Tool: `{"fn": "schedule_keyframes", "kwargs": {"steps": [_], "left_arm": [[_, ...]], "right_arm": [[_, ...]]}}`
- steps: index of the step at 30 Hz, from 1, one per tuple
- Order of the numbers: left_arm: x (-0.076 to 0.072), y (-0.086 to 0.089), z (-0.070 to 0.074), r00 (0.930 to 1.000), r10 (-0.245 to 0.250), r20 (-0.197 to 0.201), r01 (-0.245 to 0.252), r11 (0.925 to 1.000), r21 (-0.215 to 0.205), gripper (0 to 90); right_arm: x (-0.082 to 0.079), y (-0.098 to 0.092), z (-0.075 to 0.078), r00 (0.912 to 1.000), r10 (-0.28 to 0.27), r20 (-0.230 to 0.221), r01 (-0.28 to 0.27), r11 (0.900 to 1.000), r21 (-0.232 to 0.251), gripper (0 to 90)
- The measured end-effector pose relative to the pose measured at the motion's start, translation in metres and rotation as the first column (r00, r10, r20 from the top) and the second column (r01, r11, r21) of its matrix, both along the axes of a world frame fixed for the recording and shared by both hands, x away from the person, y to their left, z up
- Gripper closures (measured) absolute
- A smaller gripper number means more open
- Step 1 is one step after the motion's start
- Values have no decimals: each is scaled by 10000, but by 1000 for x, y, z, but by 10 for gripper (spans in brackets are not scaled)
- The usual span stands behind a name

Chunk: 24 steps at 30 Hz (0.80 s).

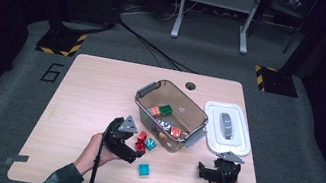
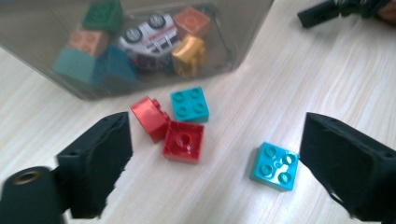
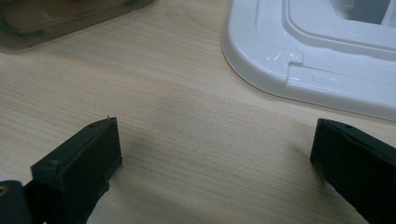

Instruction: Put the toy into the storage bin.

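Note:
My left gripper [image 1: 139, 152] [image 2: 215, 140] is open and hangs low over the table, nothing between its jaws. Ahead of it lie two red bricks [image 2: 184, 141] [image 2: 150, 116] touching each other and a teal brick [image 2: 190, 104] behind them, all close to the clear bin [image 1: 150, 91]. A second teal brick [image 1: 144, 169] [image 2: 275, 165] lies apart, beside the right-hand jaw. The bin holds a toy car [image 2: 152, 35] and several bricks, among them a green one [image 1: 166, 109]. My right gripper [image 1: 201, 170] [image 3: 210, 135] rests open near the front right edge over bare wood.
The bin's white lid [image 1: 212, 130] [image 3: 299, 70] lies flat to the right of the bin, just beyond the right gripper. A round cable hole [image 1: 190, 85] sits at the table's far edge. The table's left half is bare wood.

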<state>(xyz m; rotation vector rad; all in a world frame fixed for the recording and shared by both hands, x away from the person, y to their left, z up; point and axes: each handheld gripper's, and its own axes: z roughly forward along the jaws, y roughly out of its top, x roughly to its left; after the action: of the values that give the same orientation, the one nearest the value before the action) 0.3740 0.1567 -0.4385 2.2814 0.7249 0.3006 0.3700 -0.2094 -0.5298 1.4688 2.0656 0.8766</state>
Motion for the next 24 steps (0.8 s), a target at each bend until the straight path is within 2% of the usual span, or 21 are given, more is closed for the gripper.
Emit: {"fn": "schedule_keyframes", "kwargs": {"steps": [2, 4, 7, 8, 10, 12, 16, 19, 21, 24], "left_arm": [[-1, 0, -2, 10000, -75, -43, 75, 10000, 59, 51], [-3, -3, -8, 9996, -136, -240, 135, 9999, -42, 35], [-5, -5, -12, 9993, -239, -294, 237, 9997, -91, 36], [-7, -9, -17, 9982, -436, -405, 432, 9990, -108, 42], [-8, -11, -19, 9977, -525, -440, 520, 9986, -131, 47], [-10, -18, -27, 9949, -834, -561, 833, 9965, -42, 50], [-14, -26, -35, 9918, -1103, -649, 1112, 9937, 100, 73], [-16, -31, -41, 9864, -1473, -727, 1496, 9883, 282, 132], [-18, -35, -47, 9831, -1648, -795, 1672, 9856, 243, 194], [-19, -38, -52, 9799, -1771, -918, 1806, 9830, 320, 264]], "right_arm": [[0, 0, 0, 10000, -2, -1, 2, 10000, 0, 13], [0, 0, 0, 10000, -2, 1, 2, 10000, -1, 13], [0, 0, 0, 10000, 0, 0, 0, 10000, 0, 13], [0, 0, 0, 10000, 2, 0, -2, 10000, -2, 13], [0, 0, 0, 10000, -1, -1, 1, 10000, 1, 13], [0, 0, 0, 10000, 1, -1, -1, 10000, 0, 13], [0, 0, 0, 10000, 2, -1, -2, 10000, -3, 13], [0, 0, 0, 10000, 1, 0, -1, 10000, 0, 13], [0, 0, 0, 10000, 2, -1, -2, 10000, -2, 13], [0, 0, 0, 10000, 1, 0, -1, 10000, -2, 13]]}}
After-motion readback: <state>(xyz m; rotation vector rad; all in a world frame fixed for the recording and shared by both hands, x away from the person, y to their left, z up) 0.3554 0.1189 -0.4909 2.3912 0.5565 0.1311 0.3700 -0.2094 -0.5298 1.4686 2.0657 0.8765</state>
